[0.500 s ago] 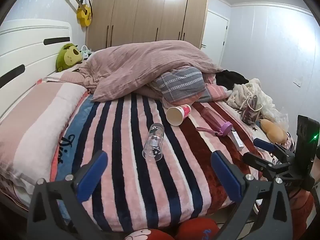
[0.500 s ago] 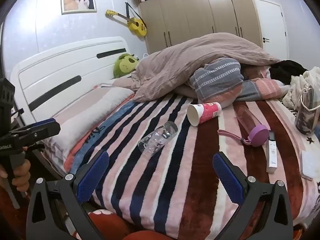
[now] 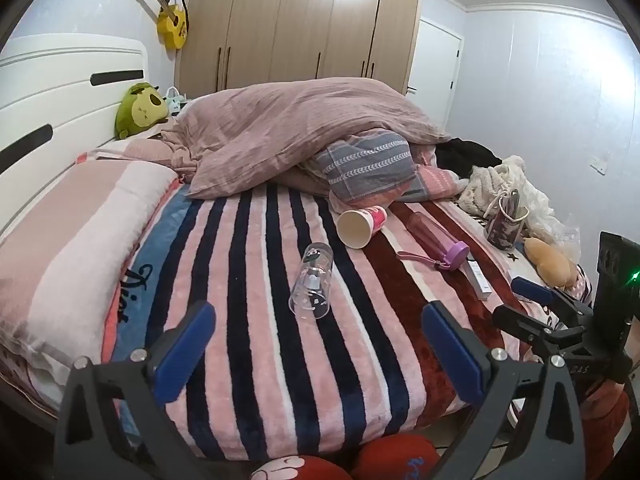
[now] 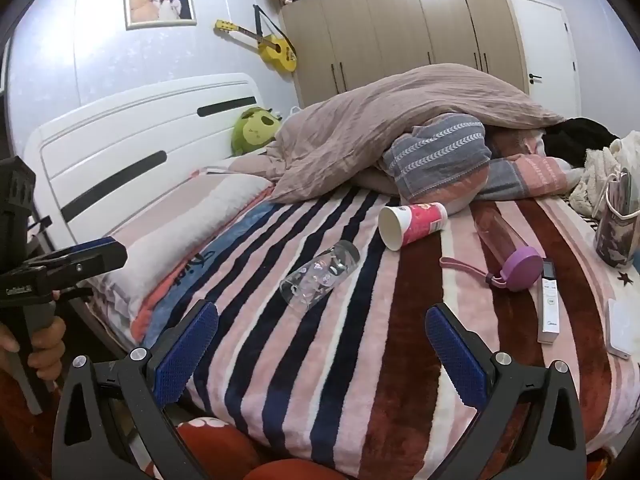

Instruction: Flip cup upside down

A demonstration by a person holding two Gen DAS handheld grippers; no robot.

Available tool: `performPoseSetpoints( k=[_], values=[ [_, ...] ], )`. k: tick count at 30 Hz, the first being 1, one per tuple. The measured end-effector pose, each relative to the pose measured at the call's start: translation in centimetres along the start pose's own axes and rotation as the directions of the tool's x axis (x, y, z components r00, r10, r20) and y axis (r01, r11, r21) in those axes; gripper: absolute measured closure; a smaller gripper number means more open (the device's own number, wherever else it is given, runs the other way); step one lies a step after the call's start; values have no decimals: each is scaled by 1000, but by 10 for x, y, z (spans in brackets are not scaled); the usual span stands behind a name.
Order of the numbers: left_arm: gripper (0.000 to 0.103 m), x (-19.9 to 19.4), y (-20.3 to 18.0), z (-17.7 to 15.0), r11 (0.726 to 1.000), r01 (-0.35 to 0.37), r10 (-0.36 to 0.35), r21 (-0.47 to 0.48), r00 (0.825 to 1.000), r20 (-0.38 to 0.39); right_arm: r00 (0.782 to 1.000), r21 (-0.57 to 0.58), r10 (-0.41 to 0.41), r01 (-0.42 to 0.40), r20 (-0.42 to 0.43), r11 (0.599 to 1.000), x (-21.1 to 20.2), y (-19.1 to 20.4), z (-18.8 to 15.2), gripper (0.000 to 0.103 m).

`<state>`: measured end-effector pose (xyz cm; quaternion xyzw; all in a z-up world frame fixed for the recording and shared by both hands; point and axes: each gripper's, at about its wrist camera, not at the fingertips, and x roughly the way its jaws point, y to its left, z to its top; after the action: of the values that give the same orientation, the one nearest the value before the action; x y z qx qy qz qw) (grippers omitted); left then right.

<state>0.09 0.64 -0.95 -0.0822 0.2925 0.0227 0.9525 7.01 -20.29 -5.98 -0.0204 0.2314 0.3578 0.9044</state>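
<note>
A: Where are we?
B: Approach. We hold the left gripper (image 3: 320, 354) and right gripper (image 4: 322, 350) spread wide, empty. The paper cup (image 4: 412, 224) lies sideways mid-blanket (image 4: 360, 340).
A: Next?
B: We reach in and pinch its wall.

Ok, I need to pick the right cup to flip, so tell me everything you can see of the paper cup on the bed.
The paper cup looks like thin white paper with a red-pink printed wall and plain white inside. It seems empty and lies on its side on the striped blanket, open mouth toward the cameras, base against the bundled bedding. Neither gripper touches it.
</note>
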Motion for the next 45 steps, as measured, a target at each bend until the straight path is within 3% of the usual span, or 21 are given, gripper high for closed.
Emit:
performPoseSetpoints(
  k=[24,34,45],
  values=[
    [1,-4,2,0,1000,3,-3,-3,1000,-7,1000,-4,-29,29,-12,1000,-11,2,-2,0],
    [1,-5,2,-2,1000,-2,2,-2,1000,-10,998,10,-32,33,-57,999,-10,-1,-3,0],
    [1,-5,5,-5,1000,14,-14,-9,1000,-19,999,27,-6,8,-54,1000,-11,-4,-2,0]
  ],
)
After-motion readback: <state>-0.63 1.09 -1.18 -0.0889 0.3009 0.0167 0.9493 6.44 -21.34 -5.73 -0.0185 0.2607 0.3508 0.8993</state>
